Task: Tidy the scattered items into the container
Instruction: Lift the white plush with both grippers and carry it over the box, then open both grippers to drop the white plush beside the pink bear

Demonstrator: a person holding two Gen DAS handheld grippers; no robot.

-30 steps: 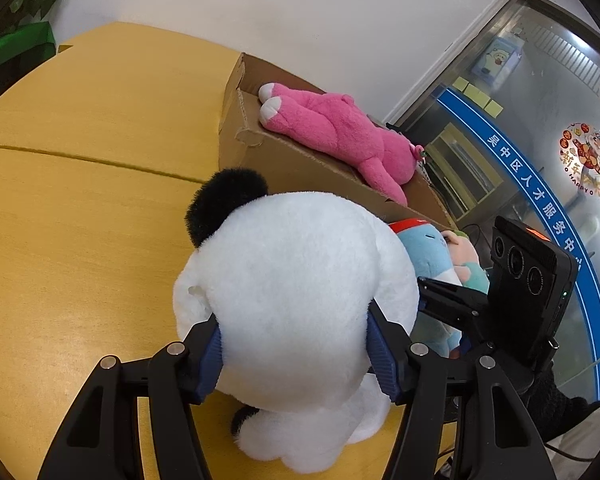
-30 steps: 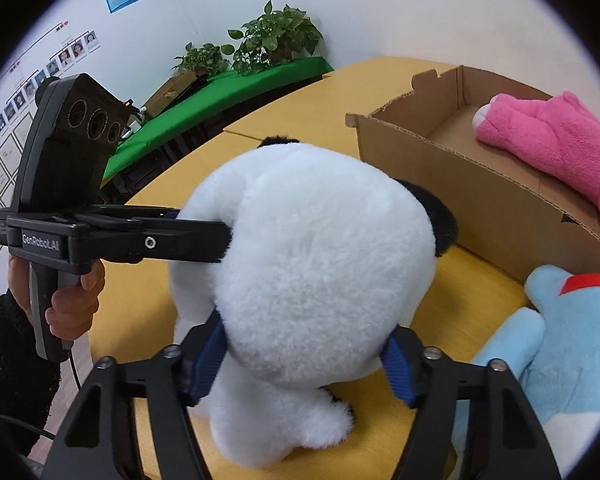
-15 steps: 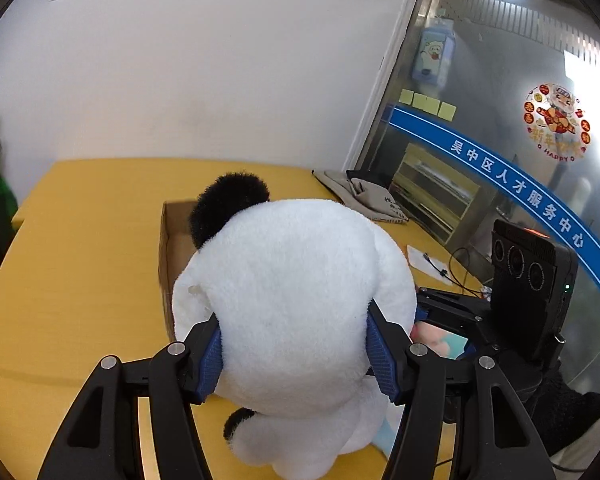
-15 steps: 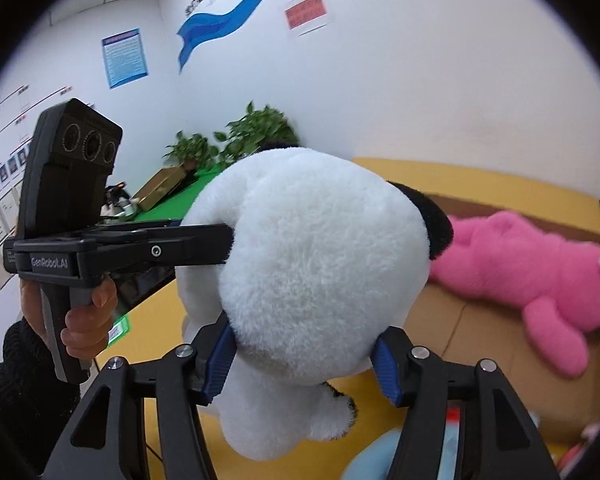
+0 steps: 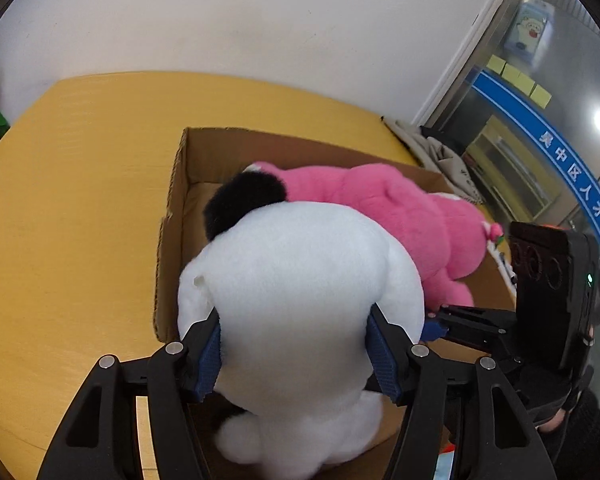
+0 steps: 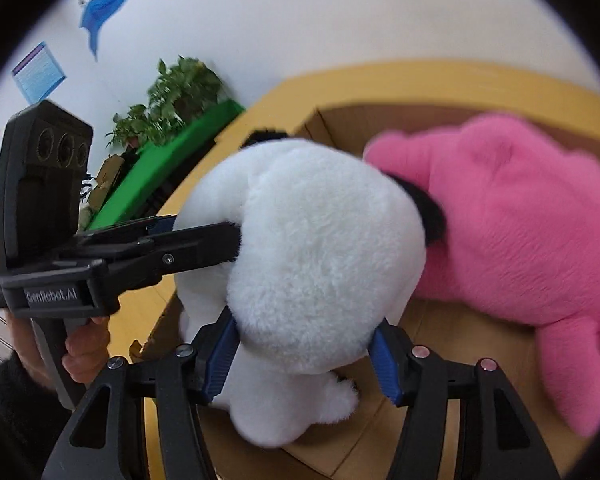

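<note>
One pink plush [image 5: 404, 216] inside box [image 5: 172, 216]

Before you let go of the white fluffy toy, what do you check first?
1. Left gripper pads pressing the white plush toy: ok.
2. Right gripper pads pressing it too: ok.
3. Toy is over the open cardboard box, not the yellow table: ok.
4. Bare box floor beside the pink plush for it to land on: ok.
5. Toy low enough to drop gently: cannot tell.
</note>
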